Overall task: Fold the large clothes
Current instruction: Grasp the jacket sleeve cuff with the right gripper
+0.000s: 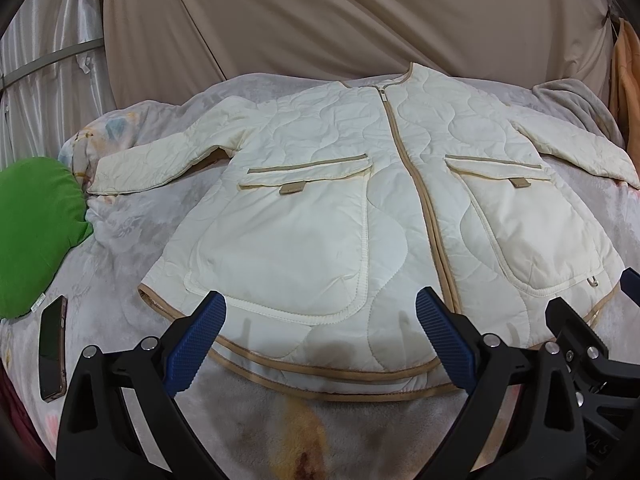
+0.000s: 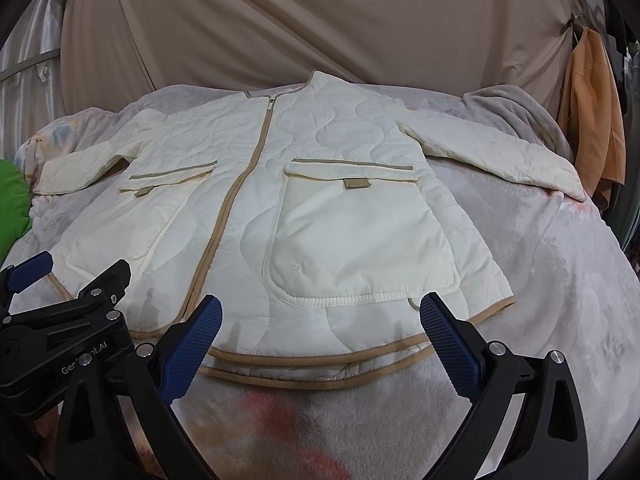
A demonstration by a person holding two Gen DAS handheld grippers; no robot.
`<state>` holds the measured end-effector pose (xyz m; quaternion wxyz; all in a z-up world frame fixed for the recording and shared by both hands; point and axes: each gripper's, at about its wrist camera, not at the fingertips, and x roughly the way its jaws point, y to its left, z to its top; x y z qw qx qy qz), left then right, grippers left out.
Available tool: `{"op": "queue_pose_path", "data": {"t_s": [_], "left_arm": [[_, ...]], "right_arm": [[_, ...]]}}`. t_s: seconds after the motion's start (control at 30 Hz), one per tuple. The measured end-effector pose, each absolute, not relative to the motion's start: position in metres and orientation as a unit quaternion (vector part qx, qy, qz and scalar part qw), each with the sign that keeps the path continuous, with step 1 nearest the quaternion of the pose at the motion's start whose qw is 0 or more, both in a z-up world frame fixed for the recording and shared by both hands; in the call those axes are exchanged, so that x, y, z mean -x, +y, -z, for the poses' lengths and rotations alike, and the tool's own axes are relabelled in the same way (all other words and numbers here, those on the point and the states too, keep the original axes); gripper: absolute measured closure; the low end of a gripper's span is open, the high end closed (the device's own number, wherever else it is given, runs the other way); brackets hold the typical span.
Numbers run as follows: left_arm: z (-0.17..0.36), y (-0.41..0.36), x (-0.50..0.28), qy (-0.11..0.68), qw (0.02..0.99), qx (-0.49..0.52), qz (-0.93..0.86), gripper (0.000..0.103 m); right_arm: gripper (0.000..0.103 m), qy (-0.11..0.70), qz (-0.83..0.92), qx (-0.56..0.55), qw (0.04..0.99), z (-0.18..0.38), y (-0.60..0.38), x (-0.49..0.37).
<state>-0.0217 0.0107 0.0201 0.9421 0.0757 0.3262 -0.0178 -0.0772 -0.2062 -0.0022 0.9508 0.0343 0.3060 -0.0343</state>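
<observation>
A cream quilted jacket (image 1: 360, 208) lies face up and zipped on the pale fleece blanket (image 1: 280, 420) covering the bed, both sleeves spread outward and its tan-trimmed hem nearest my two tools. My left gripper (image 1: 320, 344) hangs over the hem below the left pocket, its blue-padded fingers spread wide and holding nothing, while my right gripper (image 2: 320, 344) does the same below the right pocket, equally spread and empty. A green pillow (image 1: 36, 232) and a dark phone (image 1: 52, 348) sit at the bed's left edge, an orange garment (image 2: 592, 120) hanging at far right.
</observation>
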Motion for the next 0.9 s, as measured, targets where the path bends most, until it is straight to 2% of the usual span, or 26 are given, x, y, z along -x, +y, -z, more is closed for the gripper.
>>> {"op": "queue_pose_path", "data": {"t_s": [0.23, 0.5, 0.63, 0.77, 0.9], "left_arm": [[-0.029, 0.032, 0.008, 0.324, 0.945, -0.04, 0.022, 0.008], [-0.053, 0.101, -0.047, 0.329, 0.943, 0.025, -0.039, 0.008], [-0.051, 0.13, -0.071, 0.345, 0.935, 0.061, -0.059, 0.008], [-0.047, 0.145, -0.09, 0.366, 0.925, 0.089, -0.047, 0.008], [-0.049, 0.153, -0.104, 0.364, 0.926, 0.095, -0.046, 0.008]], "right_arm": [[0.005, 0.29, 0.057, -0.03, 0.955, -0.003, -0.235, 0.07], [0.005, 0.288, 0.146, -0.168, 0.931, -0.022, -0.433, 0.019], [0.006, 0.323, 0.184, -0.261, 0.891, 0.0, -0.541, -0.018], [0.009, 0.305, 0.212, -0.369, 0.852, 0.024, -0.627, -0.039], [0.014, 0.295, 0.239, -0.412, 0.828, 0.04, -0.674, -0.062]]}}
